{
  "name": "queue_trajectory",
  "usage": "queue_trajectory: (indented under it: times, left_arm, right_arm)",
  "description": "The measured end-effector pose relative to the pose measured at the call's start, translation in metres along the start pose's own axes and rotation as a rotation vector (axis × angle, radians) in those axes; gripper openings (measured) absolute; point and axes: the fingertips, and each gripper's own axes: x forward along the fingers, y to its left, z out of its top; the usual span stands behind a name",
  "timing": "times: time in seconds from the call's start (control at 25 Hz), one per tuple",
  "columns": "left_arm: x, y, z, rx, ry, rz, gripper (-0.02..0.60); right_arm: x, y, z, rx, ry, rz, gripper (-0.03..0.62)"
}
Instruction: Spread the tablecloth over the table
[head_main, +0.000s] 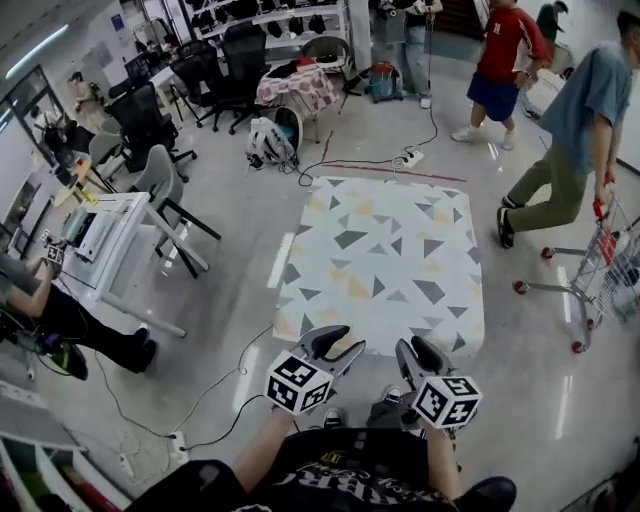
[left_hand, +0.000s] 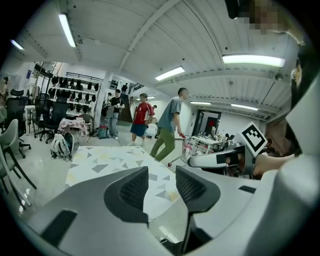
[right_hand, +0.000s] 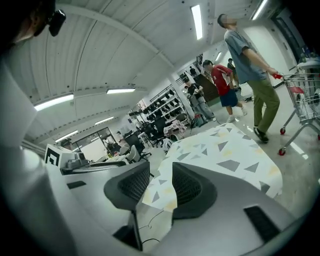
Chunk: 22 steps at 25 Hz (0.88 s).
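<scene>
the tablecloth (head_main: 385, 260) is lying flat over the table, in the middle of the floor (head_main: 240, 250). it is white with grey and yellow triangles. it is covering the whole top, so the table under it is not showing, and its sides are hanging down a little. it is looking thin and soft, so i think it is light and floppy and may slide if it is pulled. the best places to pinch it are probably the two near corners or the near edge, one for each side.

the left gripper (head_main: 338, 345) and the right gripper (head_main: 418, 352) are hanging in the air just before the near edge, side by side and not touching the cloth. both are standing partly spread, and nothing is sitting between their pads.

on the left side the floor is giving open room, with a chair (head_main: 165, 185) well apart. on the right a person (head_main: 570, 140) is walking with a shopping cart (head_main: 610, 260) near the cloth's right edge, so that side is feeling tight. a cable (head_main: 365, 160) is lying on the floor by the far edge.
</scene>
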Motion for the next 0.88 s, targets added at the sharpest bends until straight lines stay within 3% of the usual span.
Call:
queue_trajectory:
  times: [0.12, 0.28, 0.56, 0.88]
  left_arm:
    - [-0.027, -0.001, -0.016, 0.015, 0.003, -0.019, 0.121]
    - [-0.061, -0.004, -0.033, 0.006, -0.012, -0.057, 0.076]
    - [-0.091, -0.012, -0.043, 0.01, -0.048, -0.122, 0.049]
    - [-0.108, -0.025, -0.048, 0.043, -0.05, -0.165, 0.046]
  right_arm:
    - [-0.008, 0.026, -0.019, -0.003, -0.017, -0.005, 0.144]
    - [-0.014, 0.062, -0.049, -0.03, -0.003, 0.001, 0.123]
    - [-0.022, 0.097, -0.071, -0.072, -0.01, 0.003, 0.101]
    - [-0.027, 0.125, -0.08, -0.094, -0.034, 0.019, 0.015]
